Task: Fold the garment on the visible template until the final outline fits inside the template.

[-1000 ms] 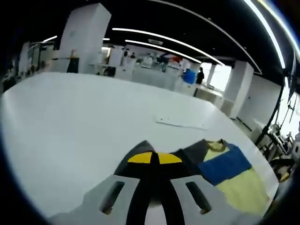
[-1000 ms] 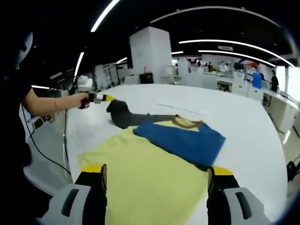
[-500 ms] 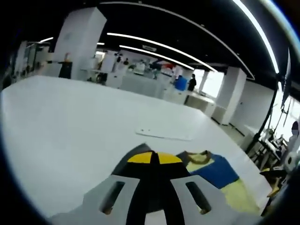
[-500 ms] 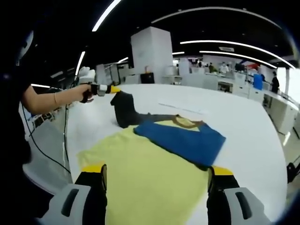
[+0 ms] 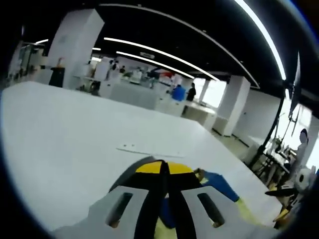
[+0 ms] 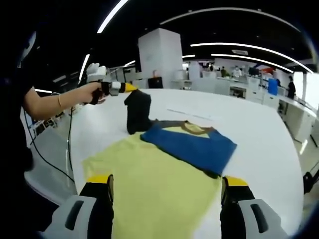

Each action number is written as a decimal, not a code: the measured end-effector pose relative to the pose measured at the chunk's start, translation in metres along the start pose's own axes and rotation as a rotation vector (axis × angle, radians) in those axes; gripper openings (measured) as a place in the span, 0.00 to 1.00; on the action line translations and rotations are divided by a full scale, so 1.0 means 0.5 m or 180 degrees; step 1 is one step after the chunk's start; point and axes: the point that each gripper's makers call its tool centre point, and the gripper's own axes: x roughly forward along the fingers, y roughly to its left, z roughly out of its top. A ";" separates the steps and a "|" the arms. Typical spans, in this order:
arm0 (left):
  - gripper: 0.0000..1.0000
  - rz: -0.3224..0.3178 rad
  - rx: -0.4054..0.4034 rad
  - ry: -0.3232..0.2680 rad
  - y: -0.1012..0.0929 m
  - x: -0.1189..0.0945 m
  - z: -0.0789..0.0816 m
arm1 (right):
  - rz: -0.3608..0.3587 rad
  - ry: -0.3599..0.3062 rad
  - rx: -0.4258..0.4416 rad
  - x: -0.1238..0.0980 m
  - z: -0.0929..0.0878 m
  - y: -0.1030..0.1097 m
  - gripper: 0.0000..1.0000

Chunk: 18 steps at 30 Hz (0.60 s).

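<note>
Right gripper view shows a broad white table point(image 6: 259, 129) running from the near edge out toward 12 o'clock, in a large open hall with white pillars and long ceiling light strips. On the table lies a pale yellow short-sleeved garment point(image 6: 159, 184) with a brown collar; its body spreads toward 6 o'clock. A royal blue sleeve point(image 6: 192, 144) is folded across its upper part, reaching toward 3 o'clock. At about 11 o'clock, a dark grey sleeve point(image 6: 137, 112) of the same garment is lifted off the table and hangs down from the left tongs point(image 6: 130, 88), which are clamped on its top edge. A person's bare forearm and hand point(image 6: 94, 92) come in from 9 o'clock to hold that tool. Beyond the garment, toward 1 o'clock, a thin flat white sheet point(image 6: 192, 113) lies on the table. The right tongs point(image 6: 167, 186) stand wide apart at 6 o'clock, yellow-tipped, one jaw on each side of the yellow cloth, gripping nothing.

Left gripper view looks along the left tongs point(image 5: 164, 168), whose yellow tips are pressed together on dark cloth. The blue sleeve point(image 5: 219, 183) and a bit of yellow show at 4 o'clock, and the white sheet point(image 5: 142, 149) lies at 12 o'clock from the tips.
</note>
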 end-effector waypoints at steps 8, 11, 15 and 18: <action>0.00 -0.0187 -0.0012 -0.0006 -0.068 0.033 -0.003 | -0.0040 0.0023 0.0003 -0.009 -0.010 -0.004 0.88; 0.00 -0.0234 -0.0009 0.0007 -0.084 0.044 -0.005 | -0.0066 0.0029 0.0012 -0.015 -0.014 -0.008 0.88; 0.00 -0.0297 -0.0008 0.0023 -0.108 0.060 -0.011 | -0.0060 -0.0022 0.0048 -0.022 -0.015 -0.009 0.89; 0.00 -0.0338 0.0000 0.0066 -0.126 0.072 -0.022 | -0.0031 -0.0133 0.0111 -0.026 -0.004 -0.007 0.90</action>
